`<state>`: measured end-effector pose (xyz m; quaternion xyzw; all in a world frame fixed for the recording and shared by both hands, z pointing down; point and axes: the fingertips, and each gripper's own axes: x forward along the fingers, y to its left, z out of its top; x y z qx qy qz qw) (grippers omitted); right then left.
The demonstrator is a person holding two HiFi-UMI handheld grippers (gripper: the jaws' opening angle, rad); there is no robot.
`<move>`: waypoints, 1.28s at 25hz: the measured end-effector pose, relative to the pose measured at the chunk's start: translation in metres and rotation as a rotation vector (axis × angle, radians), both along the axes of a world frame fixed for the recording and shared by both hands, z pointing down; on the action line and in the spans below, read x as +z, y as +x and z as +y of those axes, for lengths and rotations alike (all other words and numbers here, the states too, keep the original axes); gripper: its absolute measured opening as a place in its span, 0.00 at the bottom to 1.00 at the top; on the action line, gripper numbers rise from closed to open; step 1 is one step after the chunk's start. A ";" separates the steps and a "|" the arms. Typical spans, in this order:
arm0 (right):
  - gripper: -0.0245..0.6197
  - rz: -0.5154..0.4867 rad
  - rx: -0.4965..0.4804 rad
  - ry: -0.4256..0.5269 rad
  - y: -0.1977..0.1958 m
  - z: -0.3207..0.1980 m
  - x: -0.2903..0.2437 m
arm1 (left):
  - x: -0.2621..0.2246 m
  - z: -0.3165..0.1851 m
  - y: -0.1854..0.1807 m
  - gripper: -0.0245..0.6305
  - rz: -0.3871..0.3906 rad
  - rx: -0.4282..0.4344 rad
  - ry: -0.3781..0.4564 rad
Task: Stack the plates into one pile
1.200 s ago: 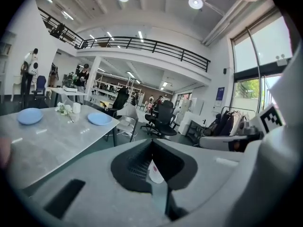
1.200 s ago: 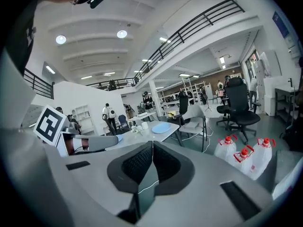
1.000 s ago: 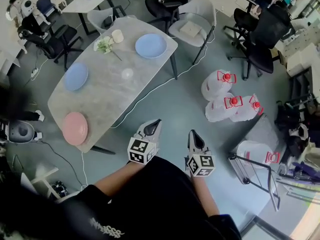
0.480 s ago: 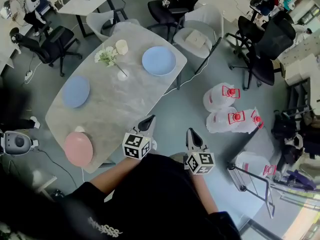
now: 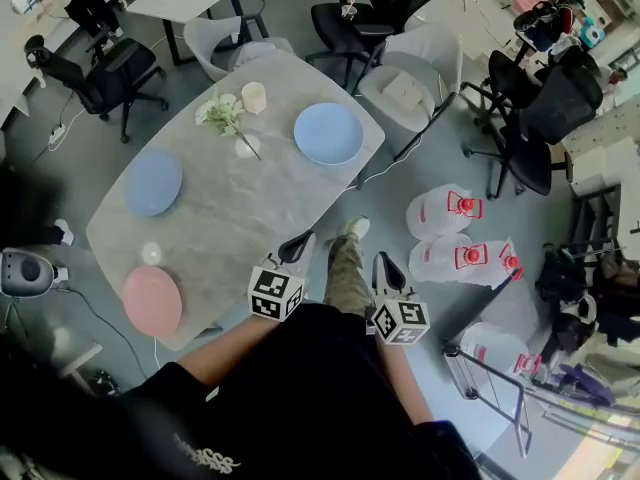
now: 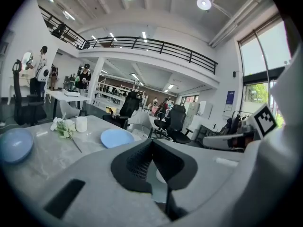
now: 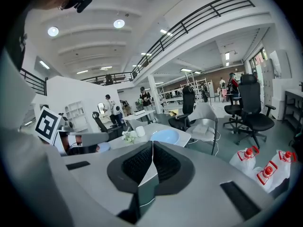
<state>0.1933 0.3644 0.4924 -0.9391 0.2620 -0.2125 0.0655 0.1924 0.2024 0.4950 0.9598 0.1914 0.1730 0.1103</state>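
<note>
Head view: left gripper [image 5: 298, 244] and right gripper [image 5: 384, 265] pinched closed, empty, at the table [image 5: 232, 230] edge — pink plate [image 5: 152, 301], left blue plate [image 5: 153, 182], far blue plate [image 5: 328, 133] lie well apart on it — best open jaws early, grip by rims.

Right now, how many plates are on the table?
3: pink plate at the near corner, left blue plate beyond it, right blue plate at the far side. None seems hidden.

Ahead of the left gripper [image 5: 298, 242] the grey stone-look tabletop [image 5: 230, 208] lies open; a white flower sprig [image 5: 222, 115] and a cream cylinder [image 5: 254, 96] stand farther on.
</note>
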 end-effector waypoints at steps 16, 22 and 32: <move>0.06 -0.071 -0.126 0.056 0.204 -0.026 0.039 | 0.043 -0.046 0.154 0.06 -0.110 -0.154 0.032; 0.06 -0.133 -0.203 0.035 0.293 -0.036 0.057 | 0.078 -0.072 0.220 0.07 -0.238 -0.268 0.007; 0.06 -0.333 -0.380 -0.052 0.395 -0.061 0.136 | 0.138 -0.096 0.288 0.07 -0.404 -0.340 0.000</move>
